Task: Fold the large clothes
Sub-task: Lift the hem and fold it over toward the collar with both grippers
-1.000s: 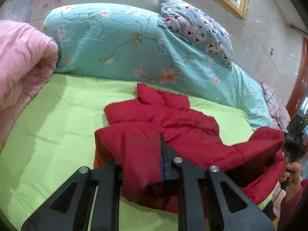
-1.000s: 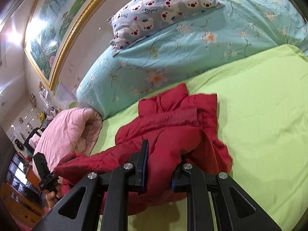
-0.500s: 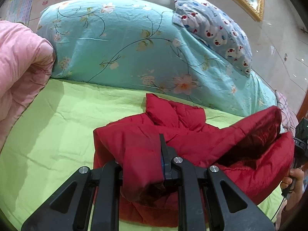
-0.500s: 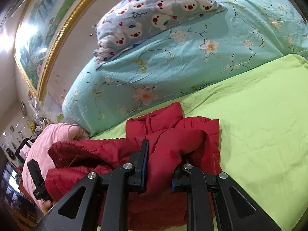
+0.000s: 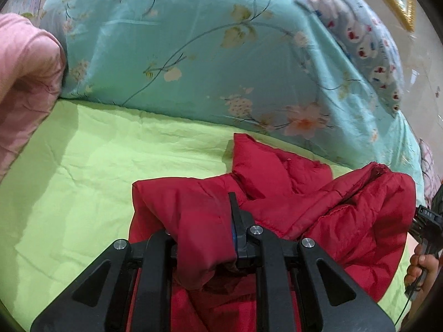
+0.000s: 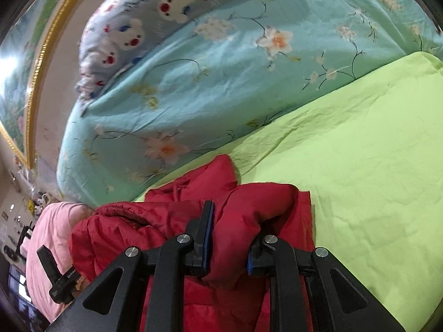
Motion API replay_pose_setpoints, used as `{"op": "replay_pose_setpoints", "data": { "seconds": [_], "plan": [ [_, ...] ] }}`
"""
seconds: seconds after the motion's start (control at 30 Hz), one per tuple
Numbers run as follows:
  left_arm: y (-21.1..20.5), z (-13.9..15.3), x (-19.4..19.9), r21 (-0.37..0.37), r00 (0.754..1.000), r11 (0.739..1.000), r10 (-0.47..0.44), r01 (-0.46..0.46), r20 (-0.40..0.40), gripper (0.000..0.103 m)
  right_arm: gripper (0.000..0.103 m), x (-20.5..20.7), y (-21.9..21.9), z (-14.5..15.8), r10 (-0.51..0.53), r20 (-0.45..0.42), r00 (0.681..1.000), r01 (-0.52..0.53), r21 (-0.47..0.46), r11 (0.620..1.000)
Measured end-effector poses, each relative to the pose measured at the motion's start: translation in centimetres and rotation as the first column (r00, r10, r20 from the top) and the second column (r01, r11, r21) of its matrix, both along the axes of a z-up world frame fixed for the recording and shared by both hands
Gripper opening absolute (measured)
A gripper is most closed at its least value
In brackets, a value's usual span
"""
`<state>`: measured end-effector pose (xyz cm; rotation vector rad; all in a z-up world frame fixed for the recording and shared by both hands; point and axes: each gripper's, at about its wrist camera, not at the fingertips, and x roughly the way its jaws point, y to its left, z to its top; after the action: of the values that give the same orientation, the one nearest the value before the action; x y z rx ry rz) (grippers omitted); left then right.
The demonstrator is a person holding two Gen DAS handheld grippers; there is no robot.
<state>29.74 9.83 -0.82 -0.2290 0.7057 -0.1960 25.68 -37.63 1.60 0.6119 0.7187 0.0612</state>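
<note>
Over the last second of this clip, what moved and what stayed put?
Both hand-held grippers, left and right, carried the near edge of the puffy red padded jacket forward over its own body toward the turquoise floral quilt. Nothing was released. Both grips stayed clamped; the lime green sheet and pink blanket stayed put.

A teal floral duvet [image 5: 193, 55], bear-print pillow [image 6: 155, 25] and pink quilt [image 5: 25, 83] lie on a green sheet [image 6: 373, 152].
</note>
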Motion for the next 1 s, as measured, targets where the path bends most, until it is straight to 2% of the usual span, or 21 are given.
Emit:
{"op": "replay_pose_setpoints", "data": {
  "seconds": [0.27,0.6,1.0],
  "plan": [
    [-0.8,-1.0,4.3,-0.005,0.999,1.000,0.026,-0.026,-0.027,0.015,0.017,3.8,-0.9,-2.4,-0.045,-0.030,0.999,0.045,0.019,0.999],
    [-1.5,-2.7,8.1,0.025,0.998,0.999,0.033,-0.032,-0.057,0.016,0.018,6.7,-1.5,-5.5,-0.069,-0.062,0.996,0.071,0.033,0.997],
    [-2.2,-4.1,10.9,0.046,0.996,0.998,0.043,-0.039,-0.084,0.018,0.017,9.0,-1.6,-7.5,-0.086,-0.089,0.992,0.088,0.014,0.996]
  ]
}}
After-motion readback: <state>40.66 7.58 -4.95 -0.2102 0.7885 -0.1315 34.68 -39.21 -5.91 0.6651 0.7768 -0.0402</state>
